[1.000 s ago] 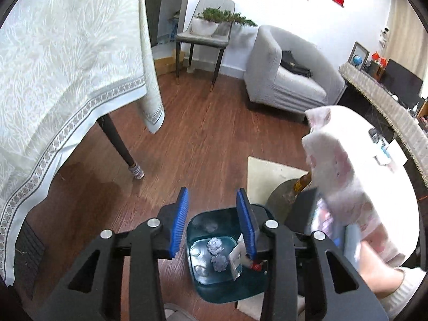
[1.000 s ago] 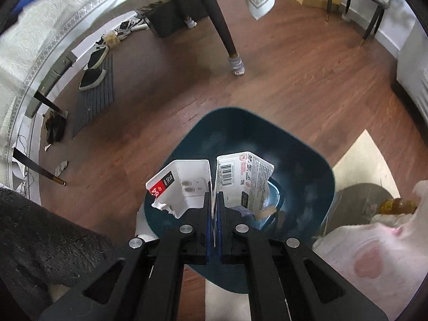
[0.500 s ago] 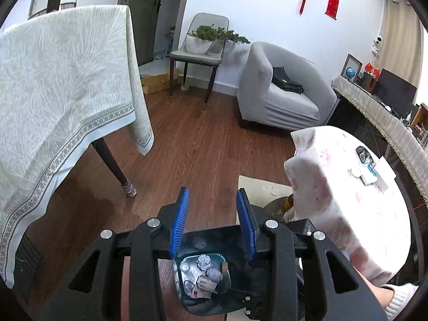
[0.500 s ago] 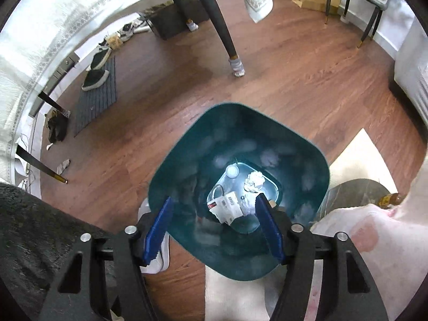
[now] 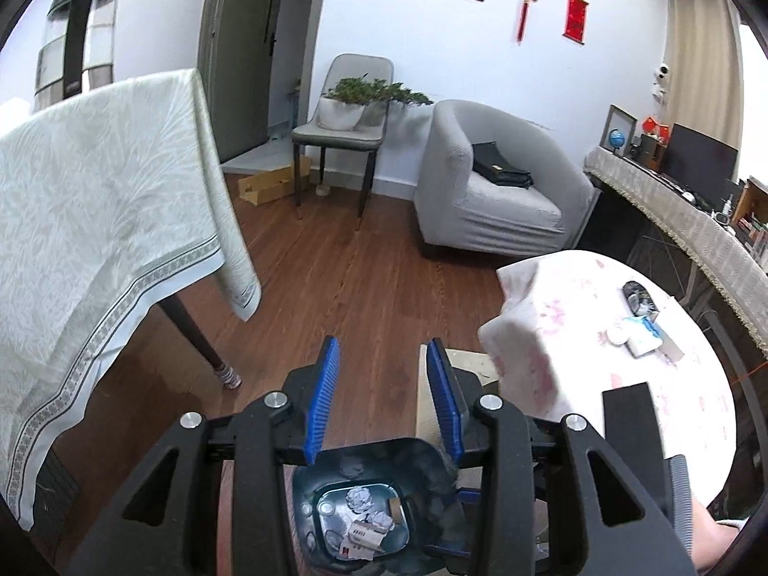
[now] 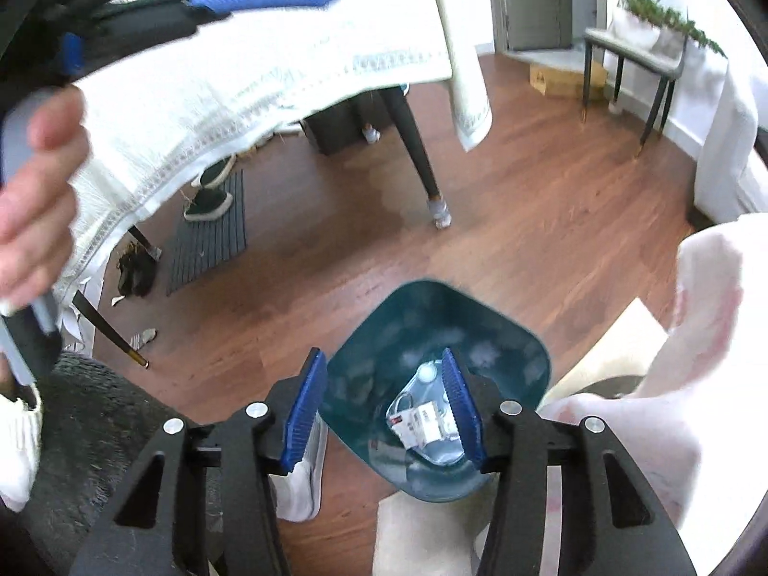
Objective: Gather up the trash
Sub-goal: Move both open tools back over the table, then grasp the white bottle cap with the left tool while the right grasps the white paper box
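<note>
L to R, left wrist view: big table w/ pale green cloth (image 5: 96, 249) fills the left side, its hem hanging low, one dark leg (image 5: 197, 336) on the wood floor (image 5: 345, 288). Mid room is bare floor back to a grey chair (image 5: 341, 129) holding a potted plant (image 5: 365, 96), then a grey armchair (image 5: 485, 192). Right: round table w/ pink-flowered cloth (image 5: 600, 336), edge close beside the bin; small items on top.

Teal bin (image 5: 365, 509) sits on the floor below both tools, beside a beige mat (image 5: 427, 384).

Left gripper (image 5: 384, 403): blue pads apart, gap opening a little, nothing between them; bin mouth just below the tips, crumpled paper balls (image 5: 360, 499) and a carton (image 5: 365, 533) at the bottom.

Right gripper (image 6: 384, 408): jaws well apart, now closing, empty. Printed carton (image 6: 422, 425) lies in the bin (image 6: 432, 317) below the pads, nearer the right pad, not touching. Person's hand (image 6: 38, 201) at far left of this view, blurred.
</note>
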Demonstrator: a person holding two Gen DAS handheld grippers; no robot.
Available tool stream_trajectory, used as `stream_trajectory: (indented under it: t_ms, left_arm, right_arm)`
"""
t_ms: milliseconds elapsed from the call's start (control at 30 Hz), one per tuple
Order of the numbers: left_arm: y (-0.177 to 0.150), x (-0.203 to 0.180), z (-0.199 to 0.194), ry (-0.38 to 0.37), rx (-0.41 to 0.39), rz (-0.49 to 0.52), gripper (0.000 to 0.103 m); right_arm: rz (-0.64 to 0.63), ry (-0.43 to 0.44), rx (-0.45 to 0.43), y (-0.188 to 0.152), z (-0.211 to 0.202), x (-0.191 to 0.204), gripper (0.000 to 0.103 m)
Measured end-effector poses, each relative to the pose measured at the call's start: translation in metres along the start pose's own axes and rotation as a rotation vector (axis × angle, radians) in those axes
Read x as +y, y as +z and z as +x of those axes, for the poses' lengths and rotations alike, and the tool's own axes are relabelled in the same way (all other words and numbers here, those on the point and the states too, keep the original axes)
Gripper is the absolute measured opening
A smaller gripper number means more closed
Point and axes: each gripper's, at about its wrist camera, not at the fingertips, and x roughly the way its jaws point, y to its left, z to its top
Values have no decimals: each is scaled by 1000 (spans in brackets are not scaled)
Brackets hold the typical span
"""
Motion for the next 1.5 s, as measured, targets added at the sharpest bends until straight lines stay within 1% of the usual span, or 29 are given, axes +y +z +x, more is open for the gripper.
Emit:
stream_trajectory:
  t_ms: [133, 300, 400, 500, 700, 833, 1067, 1267, 1333, 1500]
  left_arm:
    - [4, -20, -2, -42, -31, 21, 45]
    - [5, -44, 8, -68, -23, 40, 46]
    - [4, -56, 15, -86, -19, 50, 48]
    - [5, -68, 26, -115, -5, 39, 49]
    - [5, -104, 44, -162, 8, 67, 53]
    - [7, -131, 61, -213, 31, 73, 53]
    - [5, -169, 91, -251, 69, 87, 54]
    - [3, -200, 118, -271, 121, 107, 59]
    - [0, -206, 125, -288, 143, 115, 62]
    - [-6, -222, 142, -312, 186, 121, 62]
  right_arm:
    - [8, -23, -59, -2, -29, -8, 51]
    - [43, -81, -96, -13, -57, -29, 51]
    - [73, -121, -112, -22, -73, -47, 51]
    - [112, -155, -136, -32, -93, -68, 51]
    - [184, -216, -183, -52, -127, -101, 51]
    - [232, -269, -207, -70, -149, -127, 51]
    - [337, -331, -258, -109, -188, -171, 51]
    - [418, -354, -294, -139, -212, -193, 51]
    - [438, -352, -305, -147, -219, -199, 51]
    - [492, -351, -329, -159, -228, -212, 51]
